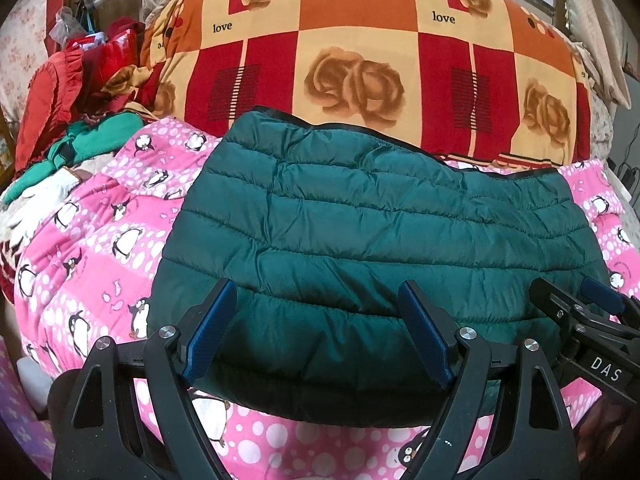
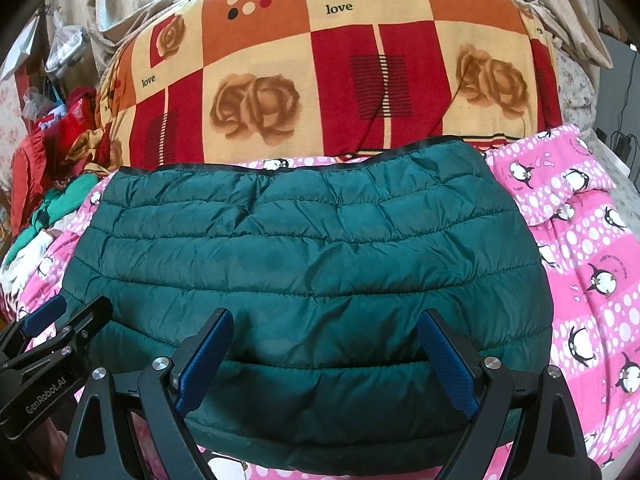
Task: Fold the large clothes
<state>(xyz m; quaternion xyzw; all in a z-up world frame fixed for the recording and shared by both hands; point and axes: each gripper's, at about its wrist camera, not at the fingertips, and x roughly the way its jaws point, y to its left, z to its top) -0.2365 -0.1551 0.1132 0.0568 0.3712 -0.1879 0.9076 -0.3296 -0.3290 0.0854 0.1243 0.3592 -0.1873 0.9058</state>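
A dark green quilted puffer jacket (image 1: pixel 372 236) lies folded into a wide rectangle on the pink penguin bedsheet (image 1: pixel 100 248); it also shows in the right wrist view (image 2: pixel 304 264). My left gripper (image 1: pixel 316 336) is open and empty, its blue pads spread over the jacket's near edge. My right gripper (image 2: pixel 324 360) is open and empty over the same near edge, to the right of the left one. The right gripper's fingers (image 1: pixel 600 300) show at the right edge of the left wrist view. The left gripper's fingers (image 2: pixel 52 316) show at the left edge of the right wrist view.
A big rolled quilt with roses and red, orange and cream squares (image 1: pixel 360 52) lies right behind the jacket. A heap of red and green clothes (image 1: pixel 76 120) sits at the far left. The pink sheet (image 2: pixel 592 260) stretches out to the right.
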